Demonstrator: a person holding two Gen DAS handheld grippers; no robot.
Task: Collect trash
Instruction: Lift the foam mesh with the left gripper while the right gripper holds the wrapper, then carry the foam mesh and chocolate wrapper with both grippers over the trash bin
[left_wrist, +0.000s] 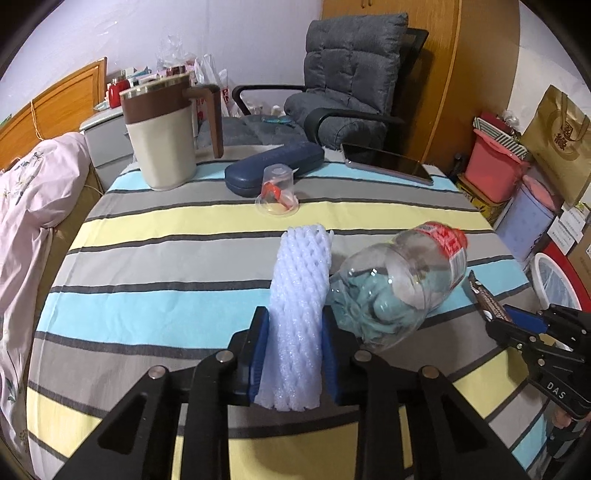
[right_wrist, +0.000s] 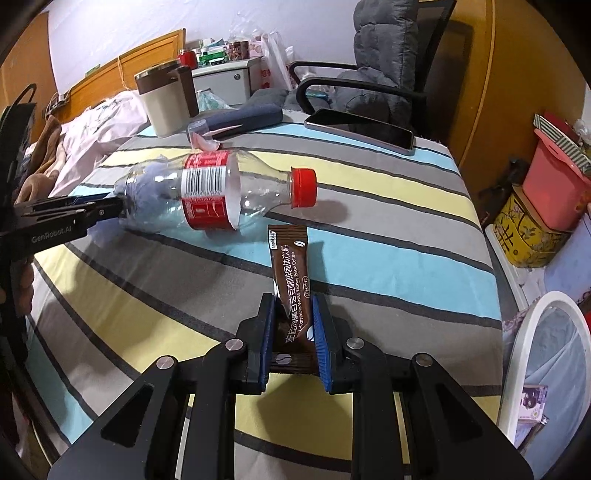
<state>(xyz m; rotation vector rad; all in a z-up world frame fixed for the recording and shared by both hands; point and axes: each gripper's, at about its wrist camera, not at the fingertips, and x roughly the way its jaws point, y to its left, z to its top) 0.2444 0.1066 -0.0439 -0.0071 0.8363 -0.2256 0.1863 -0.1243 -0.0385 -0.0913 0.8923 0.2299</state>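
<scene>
My left hand-held gripper (left_wrist: 293, 354) pinches the soft, springy foam net (left_wrist: 299, 295) at its near end, my right hand-held gripper (right_wrist: 293, 332) clamps the light, slippery coffee sachet (right_wrist: 291, 280) low down, and the crushable bottle (right_wrist: 218, 192) lies on the striped counter (right_wrist: 388, 229) between them.

Legible text: "GenRobot.AI" on the left gripper (right_wrist: 79, 210) body; "DAS" on the right gripper (left_wrist: 517, 317) housing; "L-Carnitine White Kidney Bean Coffee", beside Chinese characters, on the brown coffee sachet (right_wrist: 293, 284). The plastic bottle (right_wrist: 207, 192) carries a red label with a barcode, wording unreadable.
</scene>
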